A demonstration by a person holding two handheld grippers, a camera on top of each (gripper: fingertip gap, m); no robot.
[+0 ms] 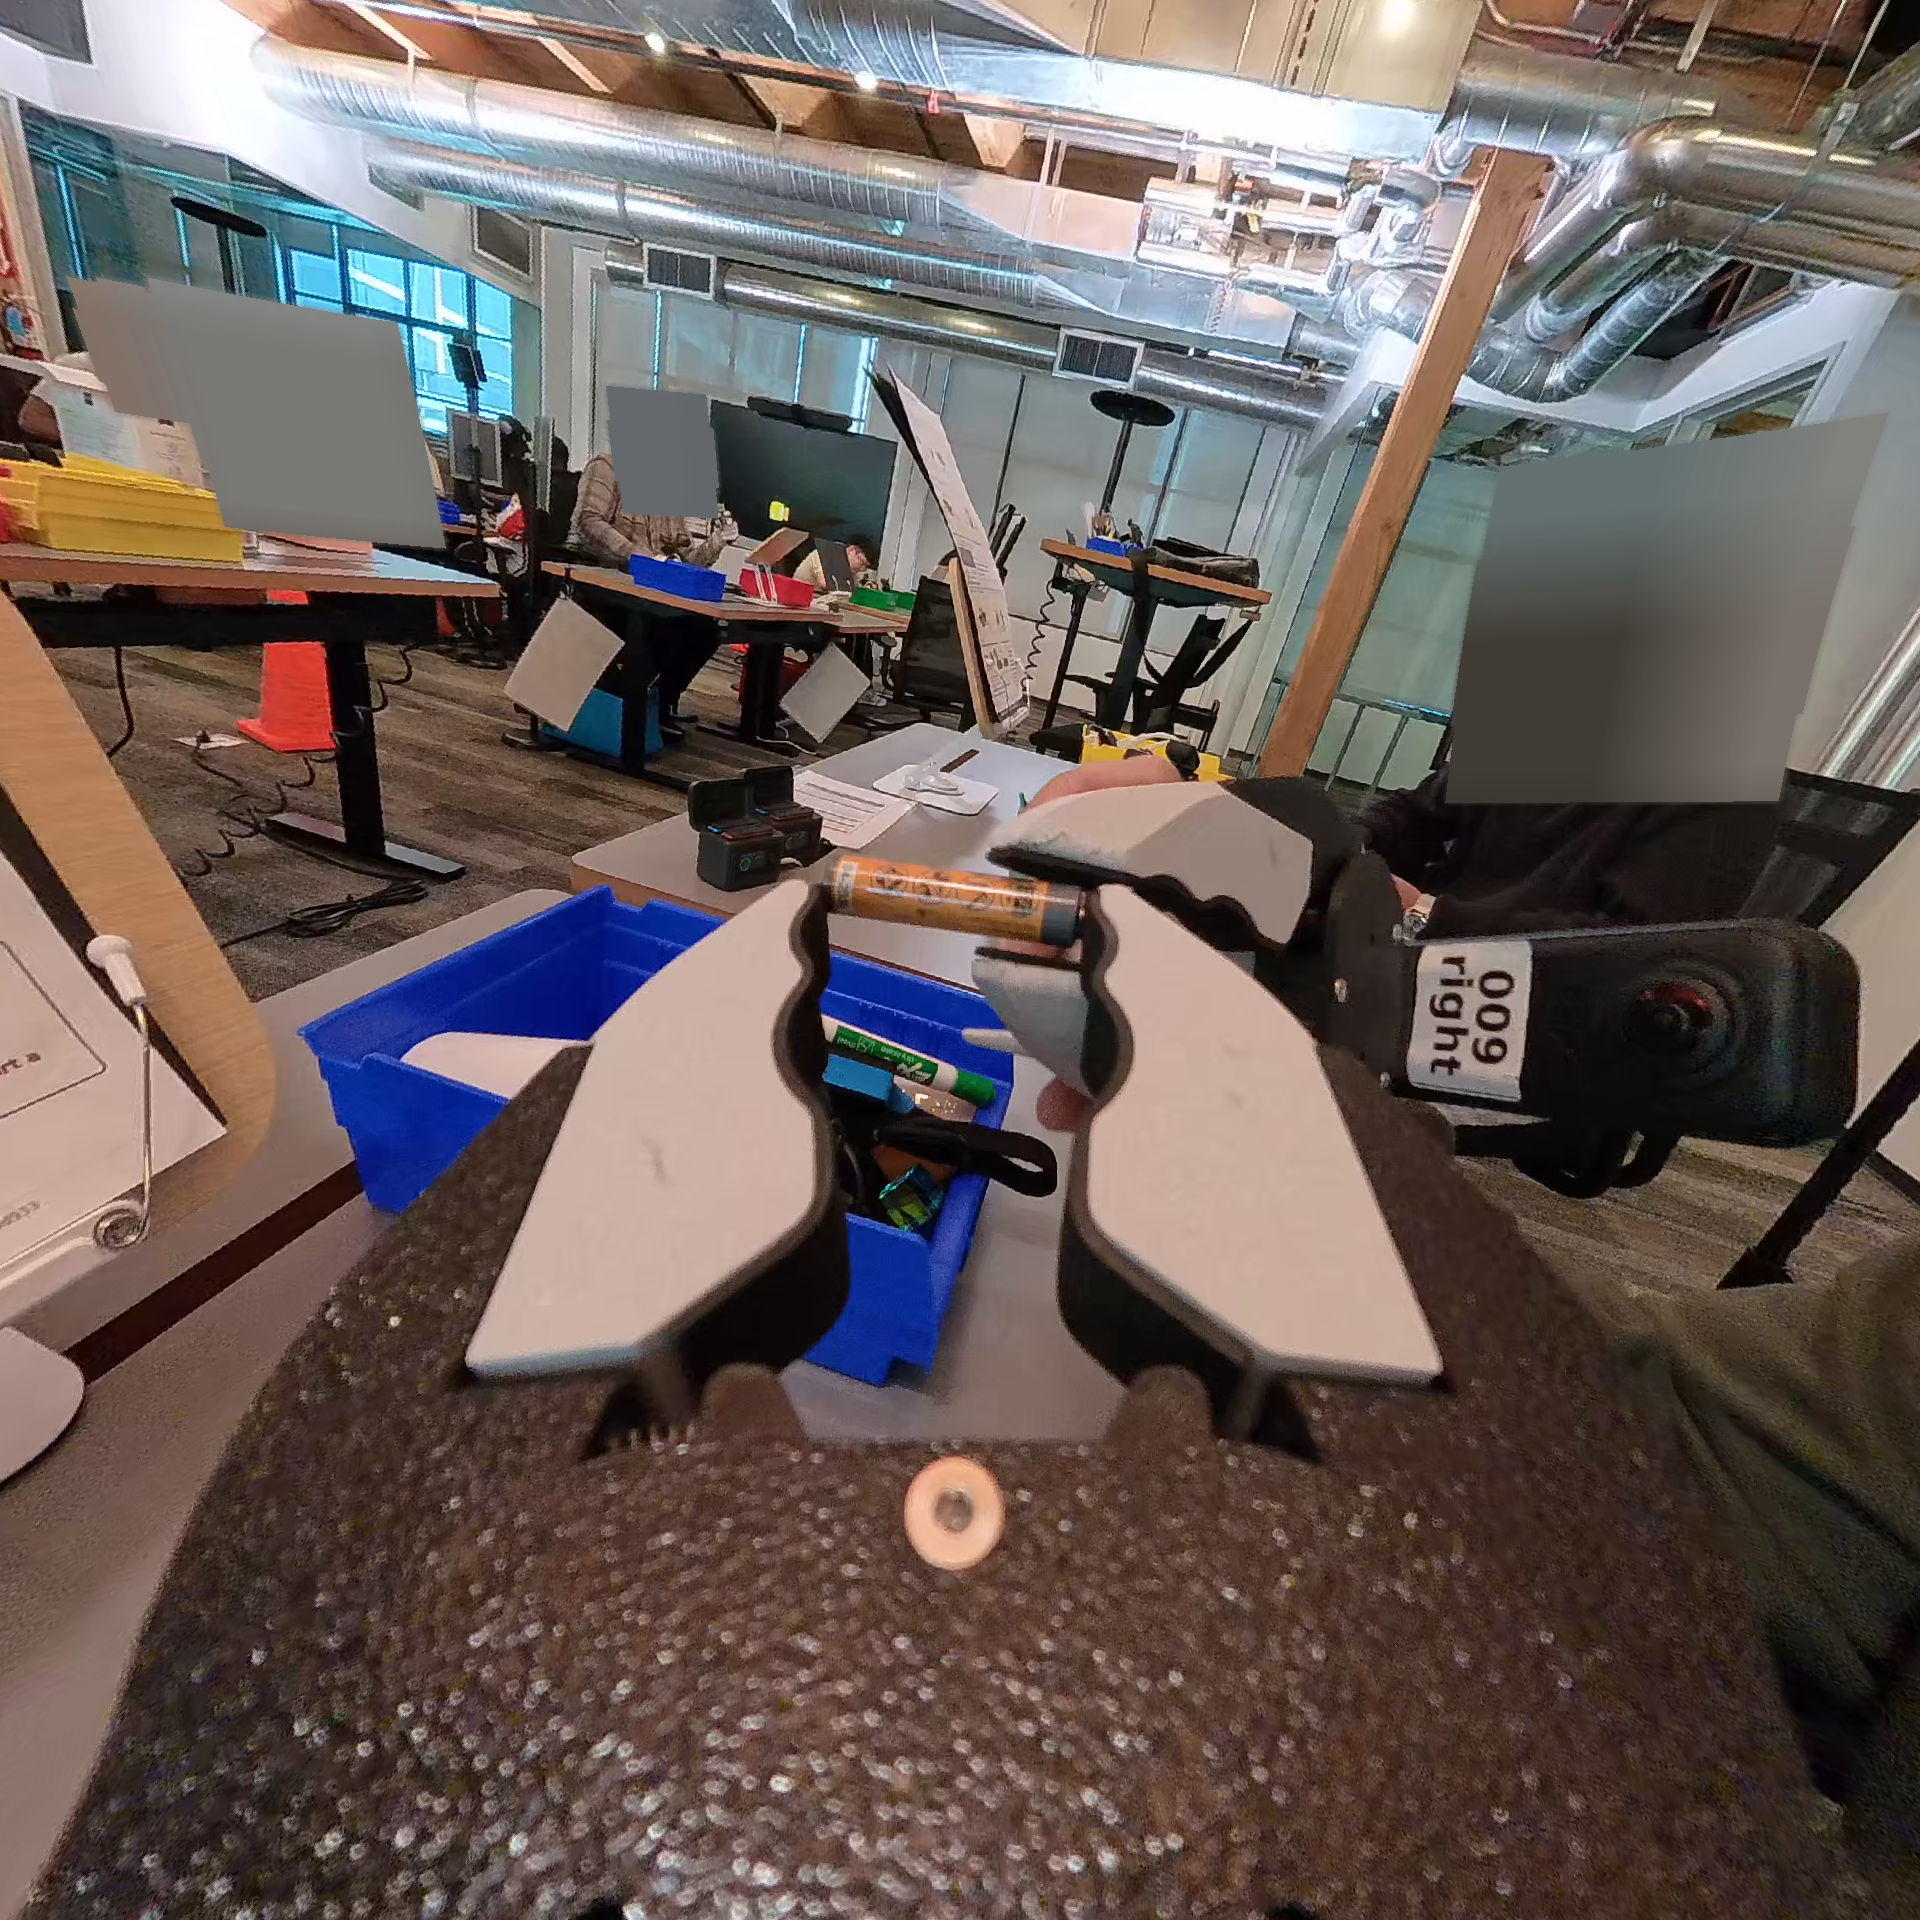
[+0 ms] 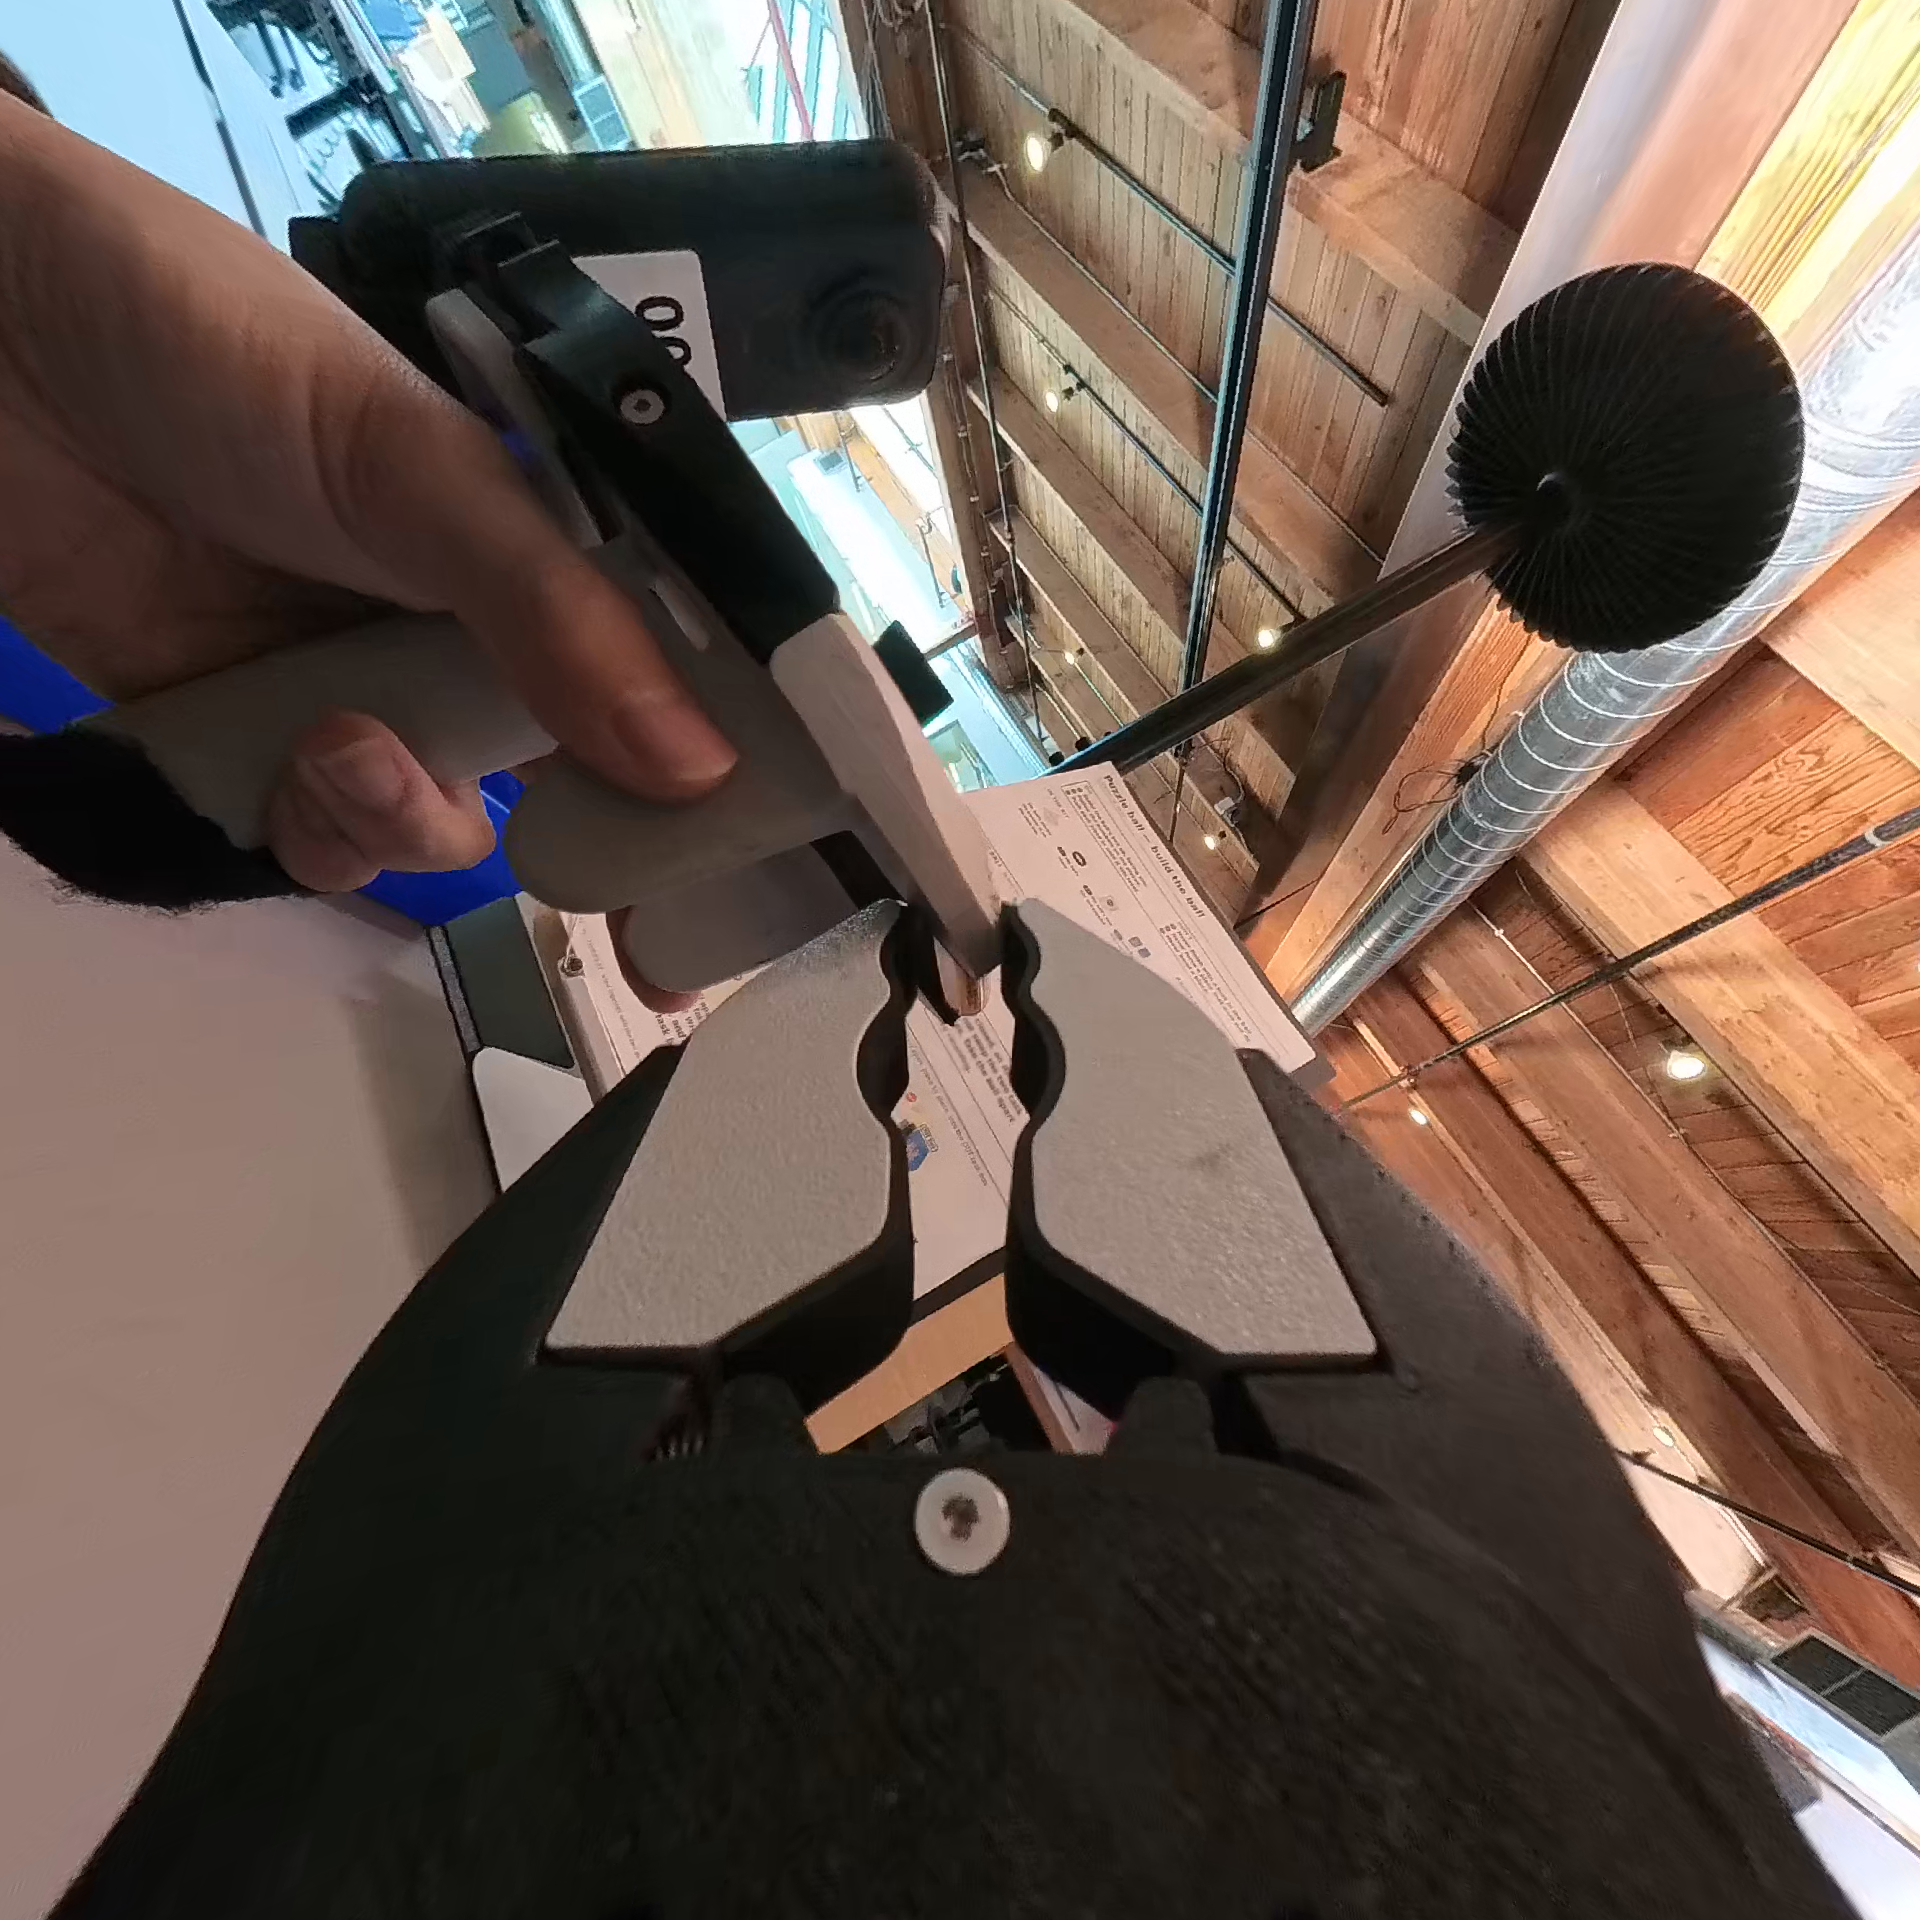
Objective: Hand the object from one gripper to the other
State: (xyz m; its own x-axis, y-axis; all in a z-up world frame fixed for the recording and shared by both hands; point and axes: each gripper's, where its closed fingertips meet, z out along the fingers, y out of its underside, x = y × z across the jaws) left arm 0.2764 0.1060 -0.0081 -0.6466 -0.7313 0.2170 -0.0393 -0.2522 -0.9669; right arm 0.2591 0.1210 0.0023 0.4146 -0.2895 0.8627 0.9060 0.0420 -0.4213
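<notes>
We hold the battery (image 1: 951, 896) lengthwise between left gripper (image 1: 954, 914) fingertips; right gripper (image 1: 1013, 914) jaws clench its midsection, enabling transfer.

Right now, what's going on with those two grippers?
A person is passing a battery between handheld grippers above a blue bin. It lies lengthwise between the left gripper fingers, touching both tips. The right gripper comes in from the side, its fingers above and below the battery's grey end. Which one bears the load, I can't tell.
</notes>
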